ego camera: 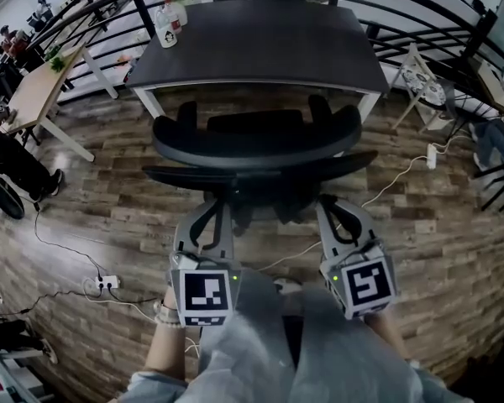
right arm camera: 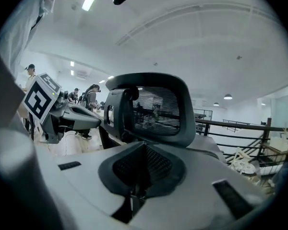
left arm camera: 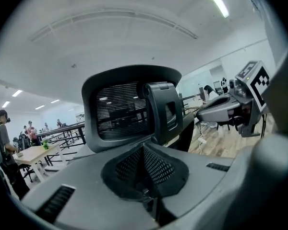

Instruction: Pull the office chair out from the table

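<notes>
The black office chair stands with its seat pushed in toward the dark table, its curved backrest facing me. My left gripper and right gripper reach side by side to the lower edge of the backrest. In the left gripper view the jaws are shut, pads together with nothing visible between them, and the mesh chair back rises just beyond. The right gripper is likewise shut, below the chair back. Whether either tip touches the chair is hidden.
White bottles stand on the table's far left corner. A power strip and cables lie on the wooden floor at my left. A light wooden table and seated people are at far left; a black railing curves behind.
</notes>
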{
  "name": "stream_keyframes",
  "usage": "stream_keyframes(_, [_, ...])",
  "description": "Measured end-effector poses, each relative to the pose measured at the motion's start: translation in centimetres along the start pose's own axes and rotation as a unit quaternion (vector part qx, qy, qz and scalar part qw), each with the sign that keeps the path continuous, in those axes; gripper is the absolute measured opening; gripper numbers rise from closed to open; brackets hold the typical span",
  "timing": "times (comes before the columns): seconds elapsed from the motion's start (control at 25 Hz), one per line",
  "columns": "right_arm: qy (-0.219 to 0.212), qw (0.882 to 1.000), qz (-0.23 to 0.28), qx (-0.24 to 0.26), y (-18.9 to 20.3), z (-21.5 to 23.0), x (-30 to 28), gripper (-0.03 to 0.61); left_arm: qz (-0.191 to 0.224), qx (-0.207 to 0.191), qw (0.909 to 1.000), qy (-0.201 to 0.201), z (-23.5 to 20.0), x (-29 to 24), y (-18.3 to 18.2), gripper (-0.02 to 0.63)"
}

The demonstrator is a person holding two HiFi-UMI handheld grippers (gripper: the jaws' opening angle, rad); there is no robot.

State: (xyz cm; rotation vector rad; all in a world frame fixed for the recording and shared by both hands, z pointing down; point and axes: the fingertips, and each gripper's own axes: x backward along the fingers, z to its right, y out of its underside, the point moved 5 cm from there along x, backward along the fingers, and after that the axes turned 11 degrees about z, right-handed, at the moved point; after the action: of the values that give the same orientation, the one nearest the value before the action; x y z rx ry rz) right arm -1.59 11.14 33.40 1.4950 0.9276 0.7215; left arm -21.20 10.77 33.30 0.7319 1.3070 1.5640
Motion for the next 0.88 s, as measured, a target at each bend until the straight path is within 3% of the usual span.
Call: stream_keyframes(0.88, [-0.009,1.0,-0.016,-0.015,0.8,0.6,0.9,0.003,-0.008,0.016,0.9994,0.03,2.6,-0.9,-0.7,0.003])
